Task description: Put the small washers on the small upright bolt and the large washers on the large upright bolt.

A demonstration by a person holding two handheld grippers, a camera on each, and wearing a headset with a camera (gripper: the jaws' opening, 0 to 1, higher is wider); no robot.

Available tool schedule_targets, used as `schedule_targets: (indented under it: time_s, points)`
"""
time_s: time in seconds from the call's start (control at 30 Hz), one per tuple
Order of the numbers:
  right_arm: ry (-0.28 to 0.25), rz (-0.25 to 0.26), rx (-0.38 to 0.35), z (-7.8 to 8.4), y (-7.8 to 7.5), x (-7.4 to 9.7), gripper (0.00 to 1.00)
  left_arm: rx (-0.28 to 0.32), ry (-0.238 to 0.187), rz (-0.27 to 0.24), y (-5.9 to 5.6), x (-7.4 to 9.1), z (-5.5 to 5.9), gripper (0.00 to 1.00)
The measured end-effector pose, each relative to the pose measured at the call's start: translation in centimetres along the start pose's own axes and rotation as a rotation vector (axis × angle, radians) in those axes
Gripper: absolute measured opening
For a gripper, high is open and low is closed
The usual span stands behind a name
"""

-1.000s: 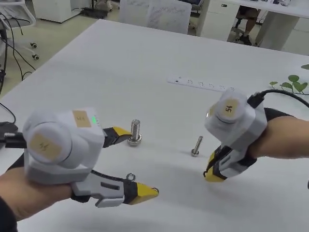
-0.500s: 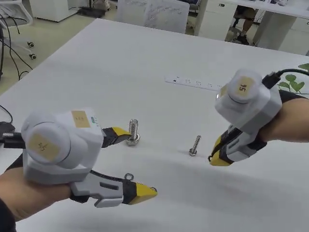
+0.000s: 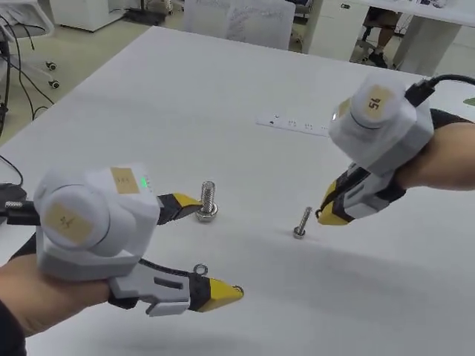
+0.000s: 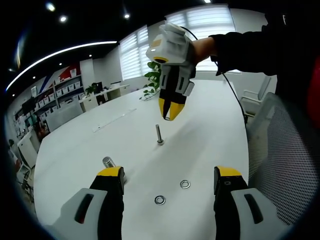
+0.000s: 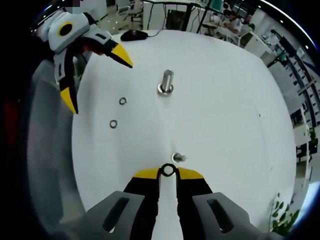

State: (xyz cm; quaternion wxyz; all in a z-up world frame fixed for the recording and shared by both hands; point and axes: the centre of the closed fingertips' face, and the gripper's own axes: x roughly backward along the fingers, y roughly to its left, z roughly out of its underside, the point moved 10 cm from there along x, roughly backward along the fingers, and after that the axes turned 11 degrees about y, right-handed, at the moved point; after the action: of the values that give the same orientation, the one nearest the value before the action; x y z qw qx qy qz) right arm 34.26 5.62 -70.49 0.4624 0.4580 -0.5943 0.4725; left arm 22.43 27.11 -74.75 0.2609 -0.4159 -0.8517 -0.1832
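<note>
The right gripper is pinching a washer between its closed tips and is hanging just above and beside the small bolt, which is standing upright on the table. In the head view its tips are pointing down just to the right of the bolt's top. The step in hand looks to be getting this washer onto the small bolt, and it is not yet on. The next move is calling for bringing the ring's hole over the bolt's top, holding the ring level, lowering it and then letting go. The hole is small and the bolt thin, so a slight offset would likely tip the bolt over. The left gripper is idling with its jaws wide and holding nothing, with two loose washers lying on the table between its tips. The large bolt is standing just beside one of its jaws. Whether any rings are sitting at that bolt's base I cannot tell.
</note>
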Motion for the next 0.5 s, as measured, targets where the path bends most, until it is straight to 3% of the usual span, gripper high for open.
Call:
schedule_targets:
  time_s: [0.5]
  points:
    - [-0.004,0.019,0.017,-0.9,-1.6,-0.8,0.13,0.013,0.008,-0.003,0.0,-0.1,0.1,0.73]
